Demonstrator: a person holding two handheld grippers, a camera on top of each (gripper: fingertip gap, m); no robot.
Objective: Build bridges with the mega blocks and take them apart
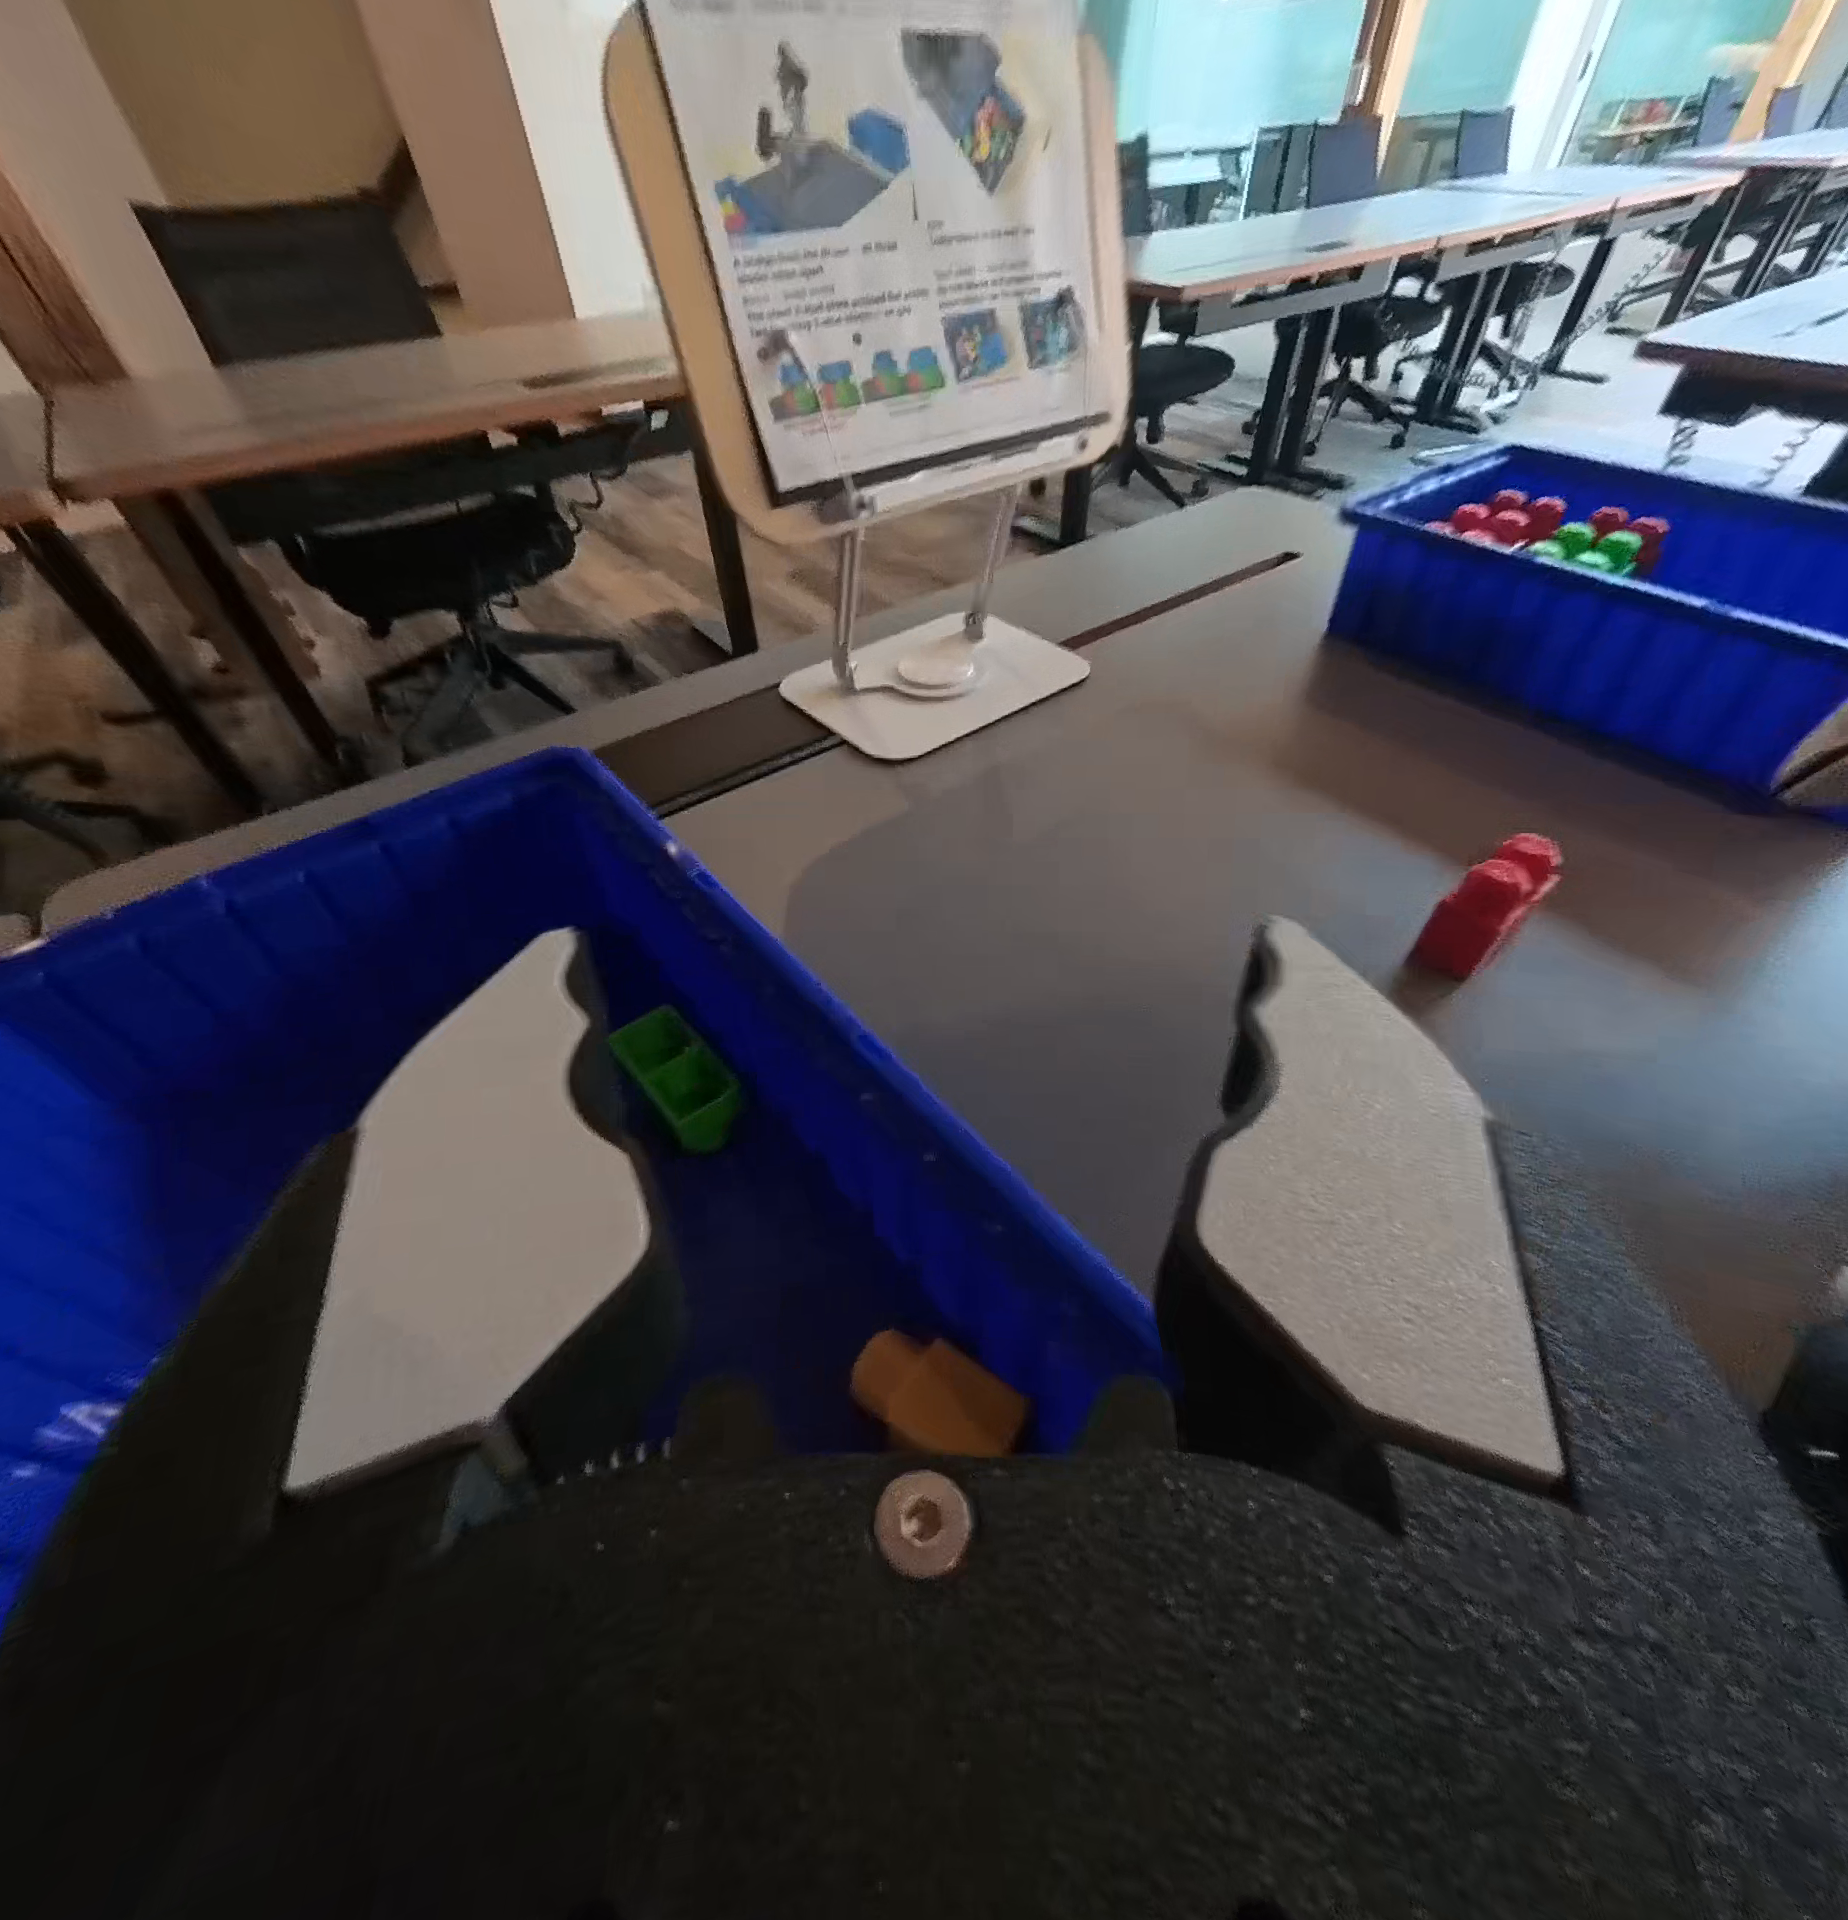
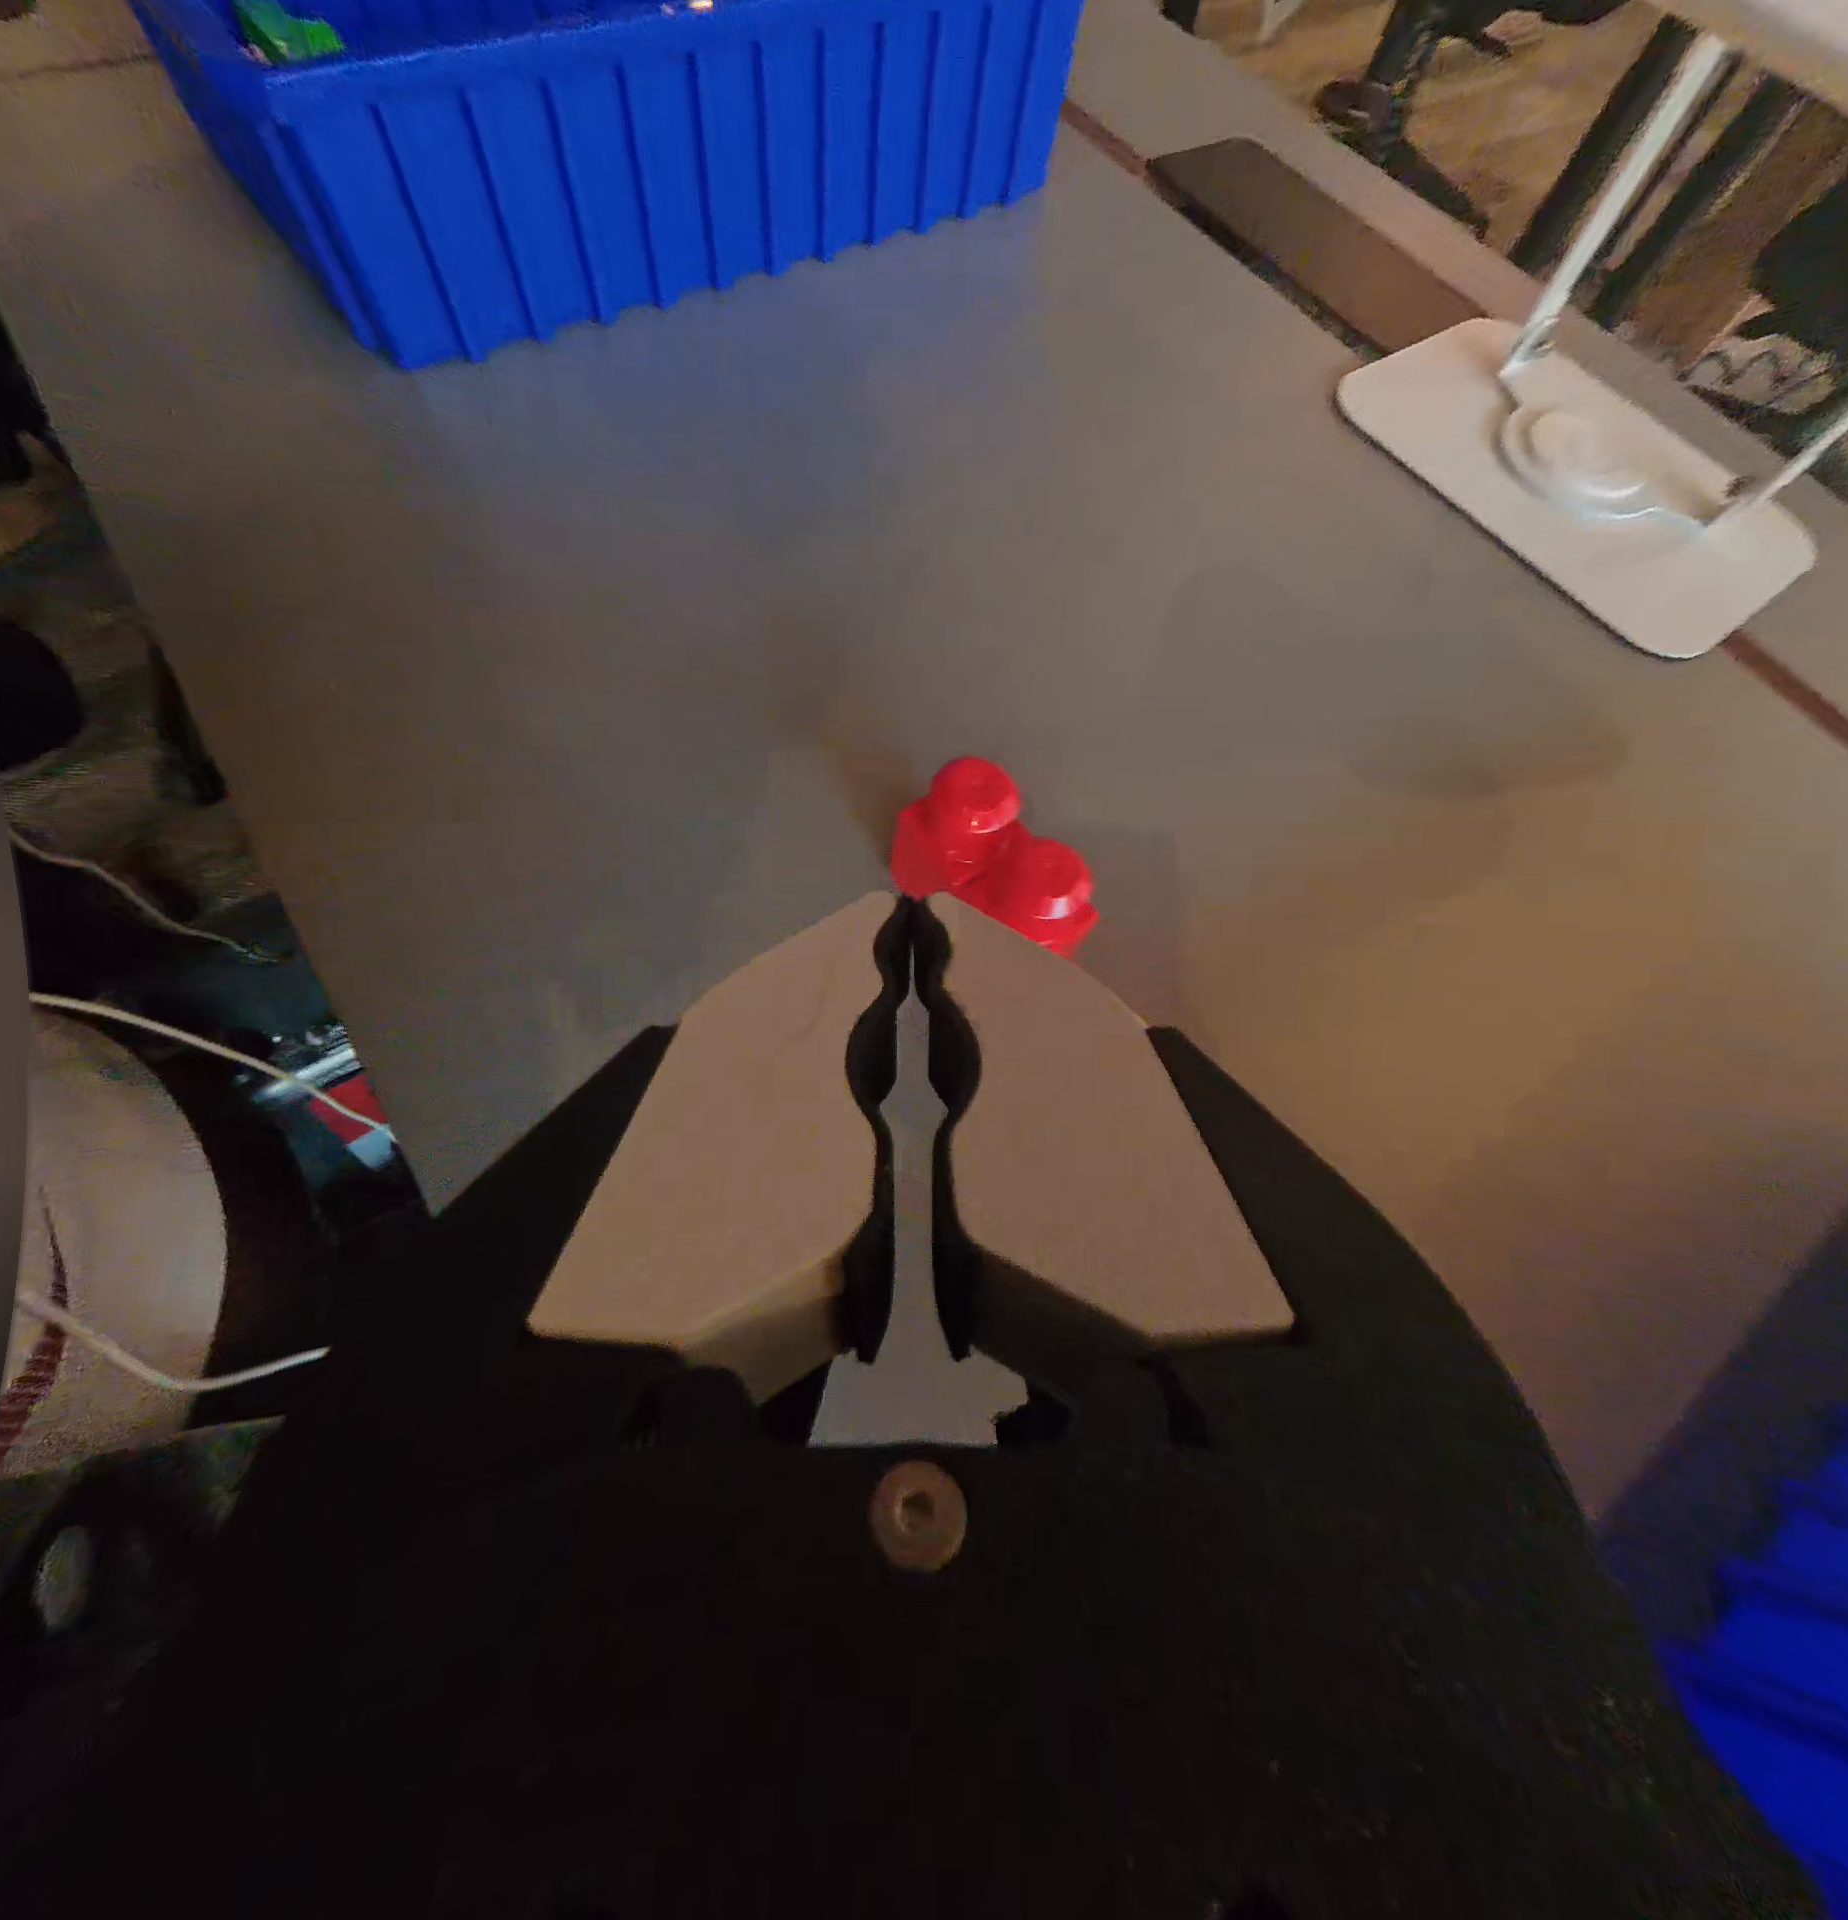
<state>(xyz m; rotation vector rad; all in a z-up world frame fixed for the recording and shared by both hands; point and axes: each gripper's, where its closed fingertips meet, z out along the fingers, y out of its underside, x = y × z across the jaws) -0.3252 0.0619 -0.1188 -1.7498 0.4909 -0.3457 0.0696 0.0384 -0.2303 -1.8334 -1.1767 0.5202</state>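
My left tongs (image 1: 915,1023): released, jaws spread wide and empty, hanging over the right wall of the near blue ribbed plastic bin (image 1: 899,1122).
Inside the near bin: a small orange plastic block (image 1: 935,1392) lies closest to me and a green two-cell plastic block (image 1: 676,1075) lies on its side farther in; only my left view shows these.
My right tongs (image 2: 913,906): clenched, the tips meeting with nothing between them, just short of the red two-stud plastic block (image 2: 987,852). I cannot tell whether the tips touch it.
Red block: stands on the dark grey tabletop (image 2: 587,623), to the right of the near bin and well apart from it; my left view shows it (image 1: 1483,902) from the side, my right view from above.
White flat-based stand (image 1: 935,681): beyond the near bin, at the table's back edge, holding a printed sheet with pictures of blocks (image 1: 899,229). My right view catches only its base (image 2: 1585,488).
Writing: the sheet bears text, too blurred to read; no brand marks show.
Far blue ribbed plastic bin (image 1: 1585,634): far right of the near bin, holding red and green blocks (image 1: 1554,530). My right view shows its ribbed wall (image 2: 629,187).
Background: desks and black office chairs (image 1: 1169,374) beyond the table, in the left view only.
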